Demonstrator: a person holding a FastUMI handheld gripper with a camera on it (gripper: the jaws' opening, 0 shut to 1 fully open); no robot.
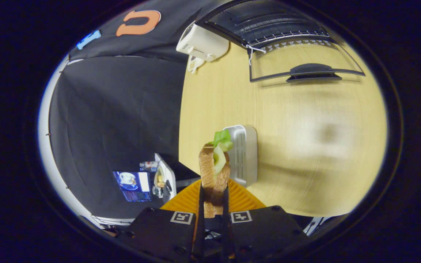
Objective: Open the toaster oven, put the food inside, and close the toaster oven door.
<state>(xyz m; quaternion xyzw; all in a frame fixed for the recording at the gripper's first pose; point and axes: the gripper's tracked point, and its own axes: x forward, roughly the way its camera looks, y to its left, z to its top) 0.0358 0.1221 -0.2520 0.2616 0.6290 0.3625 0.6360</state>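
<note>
Gripper view
Gripper (214, 199): it looks down on the table from above; the two black fingers (200, 204) stand close together and both press on the sandwich, one on each side.
Sandwich (214, 171): held upright between the fingers, two bread slices with green lettuce (222, 140) coming out at its far end.
Tray (243, 155): white, on the table just right of the sandwich and a little beyond the fingertips.
Orange mat (243, 199): ribbed, under the fingers, at the near edge of the table.
Table (305, 128): light wood, it fills the right half of the scene.
Oven (269, 22): at the far side of the table, dark inside, with a wire rack.
Oven door (305, 60): glass, open and folded down toward the table, its black handle (313, 71) at the near edge.
White box (202, 44): just left of the oven, at the table edge.
Screen (132, 185): lit, low on the left, off the table, near the gripper body.
</note>
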